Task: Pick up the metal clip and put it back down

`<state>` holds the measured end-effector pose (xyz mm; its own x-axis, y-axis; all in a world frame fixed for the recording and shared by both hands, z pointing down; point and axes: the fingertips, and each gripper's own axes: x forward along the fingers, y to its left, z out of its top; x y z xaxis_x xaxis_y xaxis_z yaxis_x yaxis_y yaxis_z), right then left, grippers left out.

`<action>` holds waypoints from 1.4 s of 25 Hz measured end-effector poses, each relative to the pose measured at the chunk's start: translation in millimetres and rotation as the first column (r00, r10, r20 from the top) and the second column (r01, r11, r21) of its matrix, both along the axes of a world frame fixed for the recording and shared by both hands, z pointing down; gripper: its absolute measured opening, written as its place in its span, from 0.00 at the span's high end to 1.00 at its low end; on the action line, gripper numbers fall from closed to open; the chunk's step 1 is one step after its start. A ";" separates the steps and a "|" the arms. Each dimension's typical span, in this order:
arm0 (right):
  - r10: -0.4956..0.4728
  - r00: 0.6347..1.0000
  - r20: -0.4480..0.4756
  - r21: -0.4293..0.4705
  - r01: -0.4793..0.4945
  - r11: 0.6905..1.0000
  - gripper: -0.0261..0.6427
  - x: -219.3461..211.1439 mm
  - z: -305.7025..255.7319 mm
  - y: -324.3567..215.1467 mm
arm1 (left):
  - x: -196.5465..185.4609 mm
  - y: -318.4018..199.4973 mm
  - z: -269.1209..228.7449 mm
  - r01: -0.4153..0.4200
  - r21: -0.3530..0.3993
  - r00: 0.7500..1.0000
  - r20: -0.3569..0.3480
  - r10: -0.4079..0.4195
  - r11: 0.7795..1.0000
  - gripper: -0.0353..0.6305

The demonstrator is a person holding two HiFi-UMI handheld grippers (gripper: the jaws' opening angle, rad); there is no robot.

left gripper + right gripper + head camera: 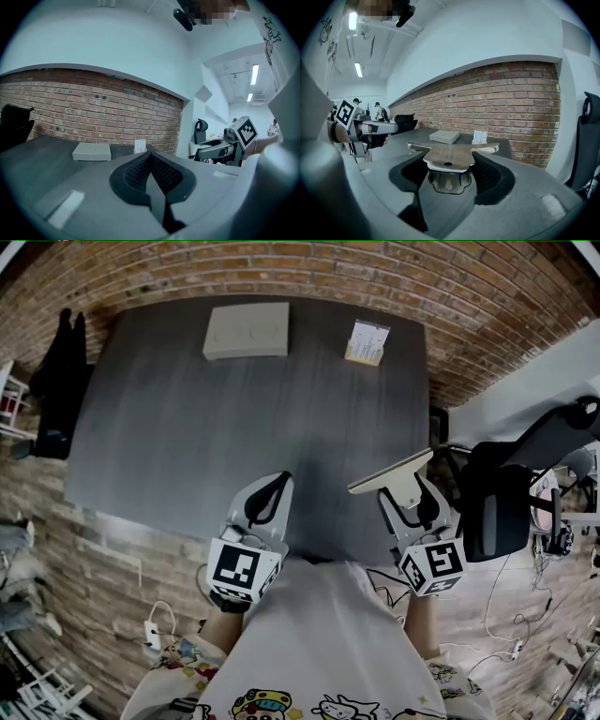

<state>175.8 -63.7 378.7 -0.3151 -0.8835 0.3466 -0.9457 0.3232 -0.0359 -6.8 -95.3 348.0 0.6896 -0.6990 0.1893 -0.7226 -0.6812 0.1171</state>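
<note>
The right tool [451,177] gripped the clip [449,157] between its jaws, holding it off the surface [234,427] near its front edge. The left tool [152,171] was closed tight and empty.

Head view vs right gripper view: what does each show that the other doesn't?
Head view only: the whole grey table, the person's printed shirt, a power strip on the floor. Right gripper view only: ceiling lights and the underside of the metal clip. Both: that clip clamped in the right gripper, the shut left gripper, the flat grey box, the card stand.
</note>
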 end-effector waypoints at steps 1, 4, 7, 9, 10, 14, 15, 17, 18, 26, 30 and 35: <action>-0.004 1.000 0.000 -0.010 0.004 1.000 0.53 -1.9 3.9 -0.3 | -1.6 0.7 3.0 0.002 -0.008 1.000 0.003 -0.002 1.000 0.95; -0.020 1.000 0.002 -0.047 0.020 0.999 0.53 -9.3 16.4 -0.3 | -6.9 4.3 12.9 0.009 -0.037 1.000 0.006 -0.009 0.999 0.95; -0.041 0.999 0.008 -0.081 0.041 0.996 0.53 -15.9 28.9 -2.9 | -7.9 4.6 18.3 0.014 -0.061 1.000 0.010 -0.014 0.998 0.95; -0.056 0.998 0.013 -0.106 0.057 0.993 0.53 -20.0 37.6 -4.5 | -7.1 4.6 23.2 0.015 -0.070 1.000 0.010 -0.014 0.997 0.95; -0.063 0.998 0.016 -0.117 0.064 0.991 0.53 -22.3 42.2 -5.2 | -6.6 4.3 24.7 0.014 -0.073 1.000 0.011 -0.013 0.997 0.95; -0.092 0.996 0.022 -0.163 0.094 0.982 0.53 -34.0 62.8 -9.0 | -7.2 2.7 32.7 0.008 -0.094 1.000 0.022 -0.006 0.996 0.95; -0.099 0.995 0.023 -0.176 0.102 0.979 0.53 -36.6 68.4 -9.9 | -6.8 2.5 35.2 0.008 -0.099 1.000 0.022 -0.005 0.995 0.95; -0.109 0.994 0.031 -0.198 0.113 0.974 0.53 -40.8 79.0 -12.3 | -4.8 1.6 38.5 0.002 -0.108 1.000 0.023 0.000 0.994 0.95; -0.112 0.993 0.036 -0.207 0.117 0.971 0.53 -42.5 83.8 -13.8 | -3.6 0.5 39.4 0.000 -0.107 1.000 0.019 0.002 0.994 0.95; -0.135 0.990 0.033 -0.266 0.139 0.954 0.53 -53.5 125.9 -23.4 | 1.3 -1.8 47.5 -0.020 -0.095 1.000 0.007 0.021 0.995 0.95; -0.132 0.991 0.031 -0.287 0.136 0.948 0.53 -57.9 142.7 -24.3 | -0.6 0.9 54.9 -0.028 -0.117 0.999 0.020 0.030 0.993 0.95; -0.132 0.991 0.019 -0.300 0.132 0.945 0.53 -61.6 160.9 -26.6 | 2.7 -0.4 58.9 -0.035 -0.114 0.999 0.010 0.036 0.993 0.95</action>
<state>114.2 -90.4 539.6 -0.4213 -0.6891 0.5896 -0.8953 0.4197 -0.1493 -4.1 -95.7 406.9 0.7106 -0.6478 0.2747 -0.7002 -0.6892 0.1862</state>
